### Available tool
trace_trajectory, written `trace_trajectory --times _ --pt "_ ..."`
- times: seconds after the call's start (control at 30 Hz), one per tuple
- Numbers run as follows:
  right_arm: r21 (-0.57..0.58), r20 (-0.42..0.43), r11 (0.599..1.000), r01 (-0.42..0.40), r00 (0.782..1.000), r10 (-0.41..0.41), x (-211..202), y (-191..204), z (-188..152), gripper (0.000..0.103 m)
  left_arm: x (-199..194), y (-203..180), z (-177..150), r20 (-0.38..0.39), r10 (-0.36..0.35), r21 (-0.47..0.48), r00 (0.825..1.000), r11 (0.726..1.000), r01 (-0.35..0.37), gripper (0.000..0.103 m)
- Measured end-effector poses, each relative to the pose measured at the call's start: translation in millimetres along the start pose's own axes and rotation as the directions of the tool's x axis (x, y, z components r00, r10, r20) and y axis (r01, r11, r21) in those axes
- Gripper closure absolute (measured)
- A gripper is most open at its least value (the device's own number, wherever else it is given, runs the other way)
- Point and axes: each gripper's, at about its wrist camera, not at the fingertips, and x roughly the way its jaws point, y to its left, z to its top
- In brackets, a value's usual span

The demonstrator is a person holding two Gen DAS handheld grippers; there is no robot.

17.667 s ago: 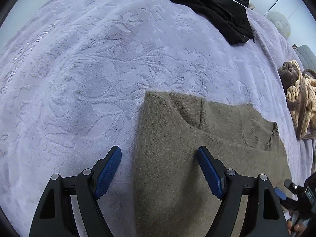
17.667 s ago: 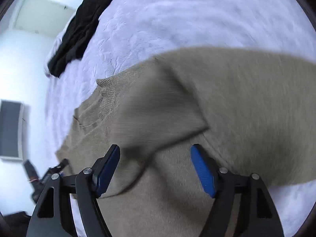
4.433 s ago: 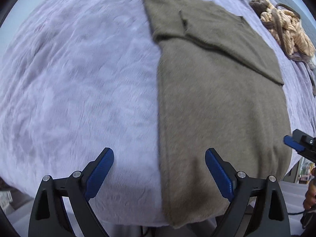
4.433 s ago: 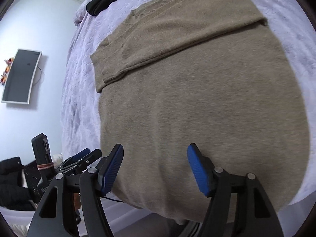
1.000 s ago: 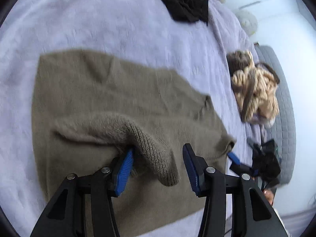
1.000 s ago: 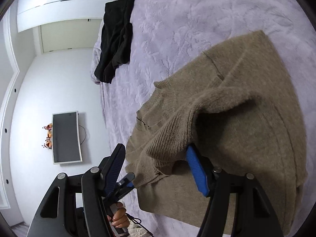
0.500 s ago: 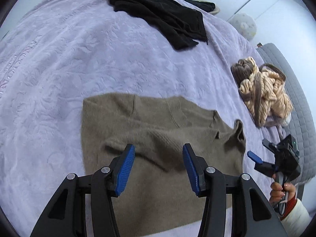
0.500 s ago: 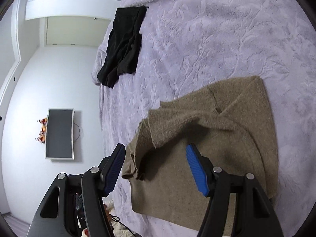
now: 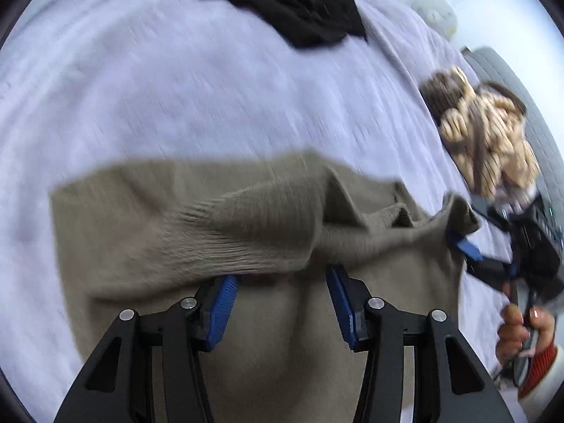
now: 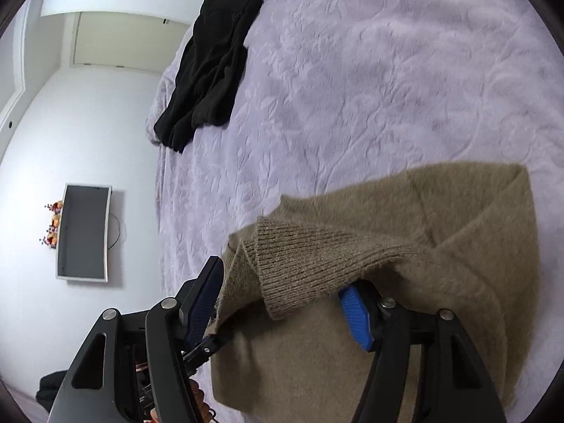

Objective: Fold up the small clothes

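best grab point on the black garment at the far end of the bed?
Judging by its pose, the loose lobed end of the black garment near the bedspread edge. It lies flat and bunched, so come from above, jaws across one lobe and pinch; the far end looks flatter, with less to bite.

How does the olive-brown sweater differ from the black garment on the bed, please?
The olive-brown sweater lies close below both grippers, its ribbed hem draped over the left gripper and the right gripper; the black garment lies far off near the bed's edge, untouched. The sweater is part-folded with a raised layer; the black garment lies loosely crumpled. Both rest on the lilac bedspread.
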Motion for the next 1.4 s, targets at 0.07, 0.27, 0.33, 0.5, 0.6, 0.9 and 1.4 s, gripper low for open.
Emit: trace_trajectory --times 0.07,0.27,0.33,0.5,0.6,0.9,1.4 --pt "0.032 0.058 0.999 0.020 0.998 -0.022 -10.8 -3.4 10.4 0.034 -16.3 12.8 19.1 0.075 0.051 -0.039 0.996 0.998 -0.048 0.052" --pt "0.046 0.111 0.999 0.025 0.993 -0.030 -45.3 -2.6 12.9 0.033 -58.5 42.2 25.8 0.128 0.141 -0.014 0.982 0.990 -0.141 0.052" --pt "0.026 0.082 0.999 0.037 0.996 -0.039 -50.3 -0.9 0.8 0.033 -65.4 47.7 7.4 0.093 0.180 0.025 0.979 0.983 -0.183 0.052" --pt "-0.013 0.009 0.998 0.061 0.998 -0.061 -63.3 -4.8 -54.9 0.033 -75.0 73.1 -56.8 -0.028 0.163 -0.004 0.986 0.987 -0.163 0.052" --pt "-0.020 -0.044 0.997 0.080 0.996 -0.081 -72.7 -14.6 -97.0 0.033 -77.7 85.1 -90.5 -0.085 0.122 -0.064 0.989 0.990 -0.127 0.052" --pt "0.214 -0.039 0.966 0.149 0.989 -0.144 -107.0 -87.0 -181.2 0.033 -75.9 85.4 -135.7 -0.141 0.007 -0.096 0.990 0.995 -0.020 0.052" --pt "0.156 0.008 0.967 0.203 0.978 -0.207 -118.0 -90.0 -150.8 0.095 -73.1 96.4 -151.6 -0.209 0.031 -0.005 0.977 0.999 -0.033 0.096"
